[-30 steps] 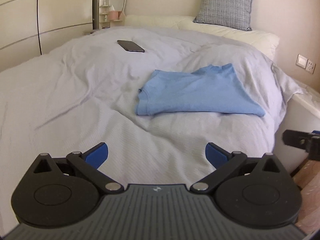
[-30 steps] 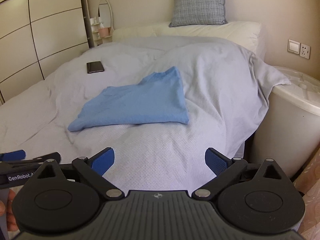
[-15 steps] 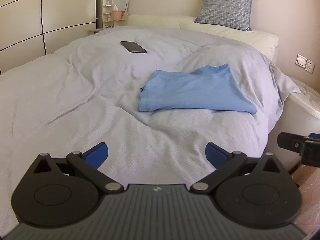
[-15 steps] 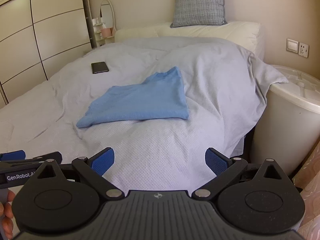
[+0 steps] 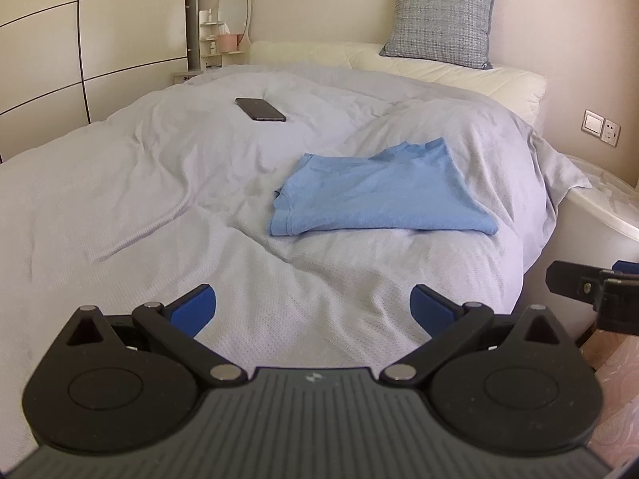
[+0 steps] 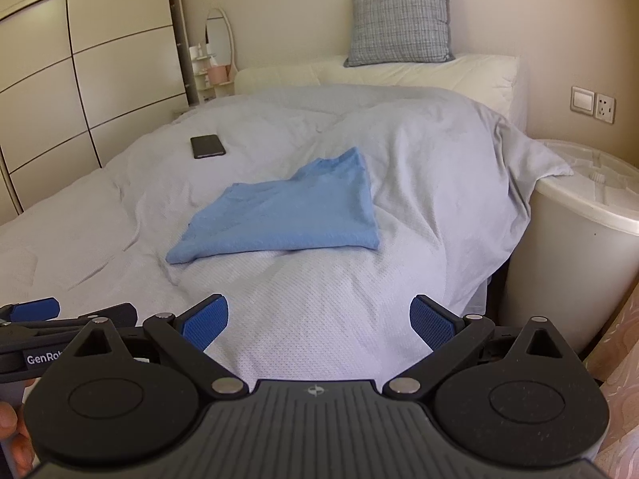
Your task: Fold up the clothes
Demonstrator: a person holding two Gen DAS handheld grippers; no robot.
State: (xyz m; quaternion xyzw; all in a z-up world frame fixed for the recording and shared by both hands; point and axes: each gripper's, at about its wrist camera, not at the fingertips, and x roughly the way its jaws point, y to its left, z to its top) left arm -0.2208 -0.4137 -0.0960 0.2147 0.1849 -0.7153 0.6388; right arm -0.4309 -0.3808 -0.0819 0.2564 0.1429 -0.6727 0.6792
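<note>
Blue T-shirt [image 5: 379, 191]: folded, lying on bed [image 5: 120, 199] w/ grey cover, right half, well ahead of both grippers. Black phone [image 5: 260, 109]: on cover, further back. Left gripper [image 5: 312, 307]: spread wide, empty. Right gripper [image 6: 318, 319]: same, empty.

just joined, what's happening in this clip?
A person holds a two-finger gripper in each hand, facing a bed. A blue shirt lies folded on the grey duvet, with a dark phone further back. Both the left gripper and the right gripper have their jaws wide open and hold nothing; both are short of the shirt, not touching it. The folding looks finished or paused.
</note>
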